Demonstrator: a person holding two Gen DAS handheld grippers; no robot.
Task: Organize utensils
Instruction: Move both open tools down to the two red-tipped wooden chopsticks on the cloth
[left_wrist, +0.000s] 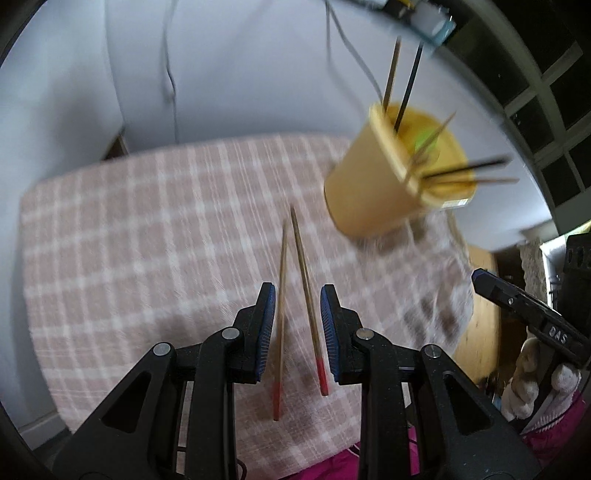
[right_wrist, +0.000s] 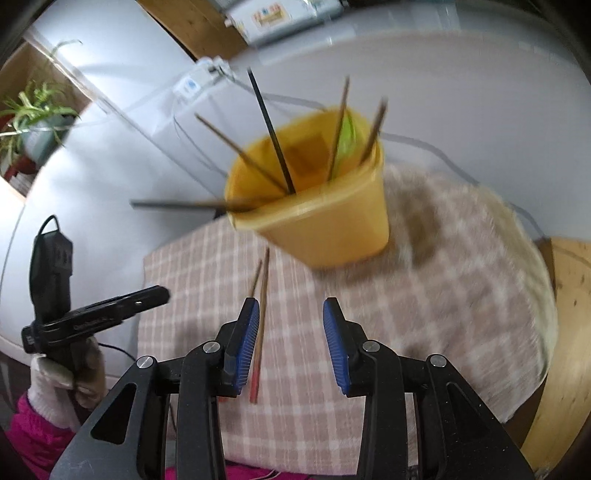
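A yellow cup (left_wrist: 373, 184) (right_wrist: 325, 218) stands on the pink checked cloth and holds several wooden and black chopsticks. Two wooden chopsticks with red ends (left_wrist: 297, 295) (right_wrist: 260, 321) lie side by side on the cloth. My left gripper (left_wrist: 297, 308) is open, its blue pads on either side of the pair, above them. My right gripper (right_wrist: 290, 321) is open and empty, with the pair under its left finger and the cup just ahead. The left gripper also shows at the left of the right wrist view (right_wrist: 147, 297).
The pink checked cloth (left_wrist: 147, 240) (right_wrist: 461, 295) covers a round wooden table (right_wrist: 569, 295). A grey wall with cables lies behind. A potted plant (right_wrist: 33, 118) sits on a shelf at the far left. The other gripper's finger (left_wrist: 491, 286) reaches in from the right.
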